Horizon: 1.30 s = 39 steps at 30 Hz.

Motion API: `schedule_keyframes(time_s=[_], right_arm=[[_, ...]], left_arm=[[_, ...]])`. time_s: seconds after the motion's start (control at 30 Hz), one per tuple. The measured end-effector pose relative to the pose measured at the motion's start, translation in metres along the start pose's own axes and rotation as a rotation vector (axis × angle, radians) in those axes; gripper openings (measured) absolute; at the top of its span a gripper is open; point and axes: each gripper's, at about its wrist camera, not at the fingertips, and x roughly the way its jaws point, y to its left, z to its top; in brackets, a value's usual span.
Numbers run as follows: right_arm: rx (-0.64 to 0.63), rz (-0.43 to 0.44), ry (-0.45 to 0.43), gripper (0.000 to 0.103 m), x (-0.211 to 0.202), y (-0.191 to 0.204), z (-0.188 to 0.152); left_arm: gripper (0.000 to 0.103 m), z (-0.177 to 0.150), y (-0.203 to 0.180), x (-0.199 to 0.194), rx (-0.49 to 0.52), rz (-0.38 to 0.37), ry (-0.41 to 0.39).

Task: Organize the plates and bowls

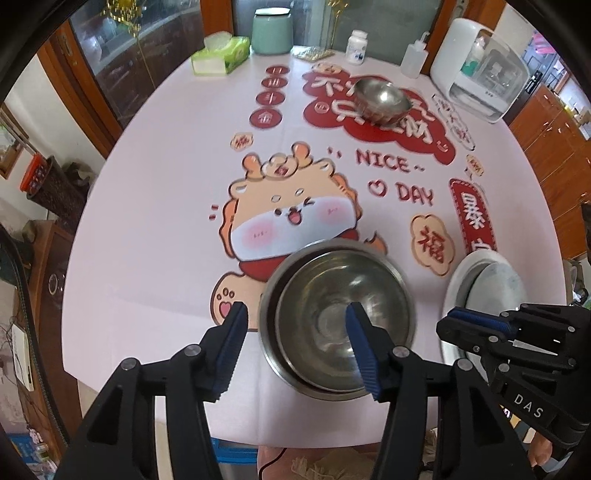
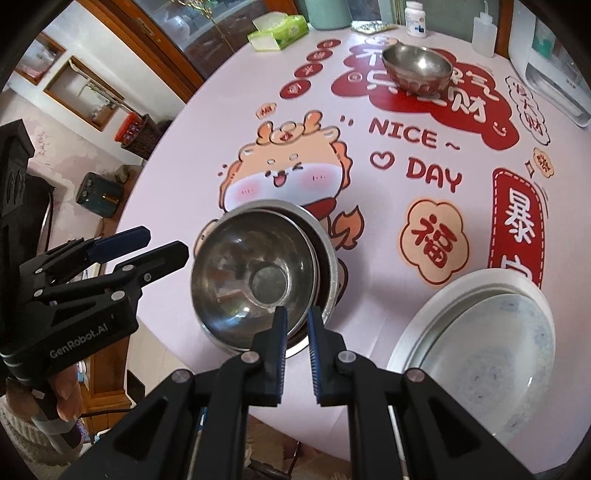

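Observation:
Two nested steel bowls (image 1: 338, 317) (image 2: 258, 273) sit near the table's front edge. A third steel bowl (image 1: 382, 99) (image 2: 417, 68) stands alone at the far side. A stack of white plates (image 1: 487, 291) (image 2: 476, 347) lies at the front right. My left gripper (image 1: 295, 347) is open, its fingers straddling the nested bowls' left rim without gripping. My right gripper (image 2: 297, 332) is nearly closed, with a narrow gap, empty, at the near rim of the nested bowls; it also shows in the left wrist view (image 1: 476, 325).
At the table's far edge stand a green tissue box (image 1: 219, 55), a teal canister (image 1: 271, 31), a white pill bottle (image 1: 357, 46), a squeeze bottle (image 1: 415, 59) and a white appliance (image 1: 480, 70). Wooden cabinets surround the table.

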Motion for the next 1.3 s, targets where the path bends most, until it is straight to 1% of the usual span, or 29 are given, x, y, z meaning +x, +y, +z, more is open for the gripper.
schedule_keyframes(time_s=[0.07,0.17,0.4,0.47,0.5,0.57,0.63,0.67,0.7,0.77,0.83,0.97,1.03,1.13,1.17,1.27,1.3], right_arm=[[-0.008,0.012,-0.02,0.011,-0.012,-0.001,0.001],[-0.02,0.037,-0.051,0.011,-0.033,-0.003,0.004],[-0.049,0.055,-0.144,0.011,-0.084,-0.012,0.023],[-0.055,0.053,-0.171,0.011,-0.098,-0.015,0.033],[-0.057,0.052,-0.184,0.012,-0.105,-0.017,0.038],[-0.054,0.05,-0.209,0.018,-0.118,-0.02,0.051],[-0.042,0.044,-0.245,0.031,-0.131,-0.024,0.063],[-0.031,0.036,-0.271,0.032,-0.139,-0.027,0.072],[-0.021,0.028,-0.29,0.032,-0.145,-0.03,0.081],[0.007,0.02,-0.319,0.033,-0.155,-0.037,0.098],[0.034,0.007,-0.343,0.033,-0.163,-0.044,0.115],[0.086,-0.061,-0.384,0.033,-0.169,-0.061,0.153],[0.106,-0.082,-0.388,0.033,-0.165,-0.07,0.169],[0.147,-0.12,-0.377,0.033,-0.148,-0.089,0.195],[0.163,-0.132,-0.365,0.033,-0.14,-0.097,0.204],[0.216,-0.139,-0.32,0.033,-0.109,-0.121,0.224],[0.23,-0.139,-0.303,0.033,-0.096,-0.129,0.231]], left_arm=[[0.066,0.002,-0.009,-0.015,0.012,0.015,-0.037],[0.072,0.008,-0.021,-0.036,0.031,0.041,-0.093],[0.076,0.029,-0.042,-0.073,0.067,0.075,-0.171],[0.081,0.041,-0.045,-0.083,0.08,0.088,-0.194],[0.081,0.046,-0.046,-0.086,0.086,0.089,-0.2],[0.081,0.061,-0.047,-0.095,0.102,0.091,-0.209],[0.081,0.082,-0.046,-0.106,0.129,0.094,-0.229],[0.082,0.088,-0.045,-0.109,0.136,0.098,-0.237],[0.082,0.103,-0.044,-0.114,0.152,0.1,-0.253],[0.085,0.123,-0.041,-0.118,0.167,0.097,-0.265],[0.085,0.149,-0.037,-0.12,0.187,0.09,-0.28],[0.086,0.201,-0.033,-0.109,0.224,0.1,-0.301],[0.085,0.225,-0.032,-0.093,0.237,0.082,-0.297],[0.086,0.258,-0.031,-0.063,0.235,0.036,-0.261],[0.086,0.27,-0.032,-0.048,0.232,0.015,-0.24],[0.086,0.293,-0.039,-0.007,0.237,-0.031,-0.196],[0.086,0.304,-0.042,0.014,0.245,-0.065,-0.169]])
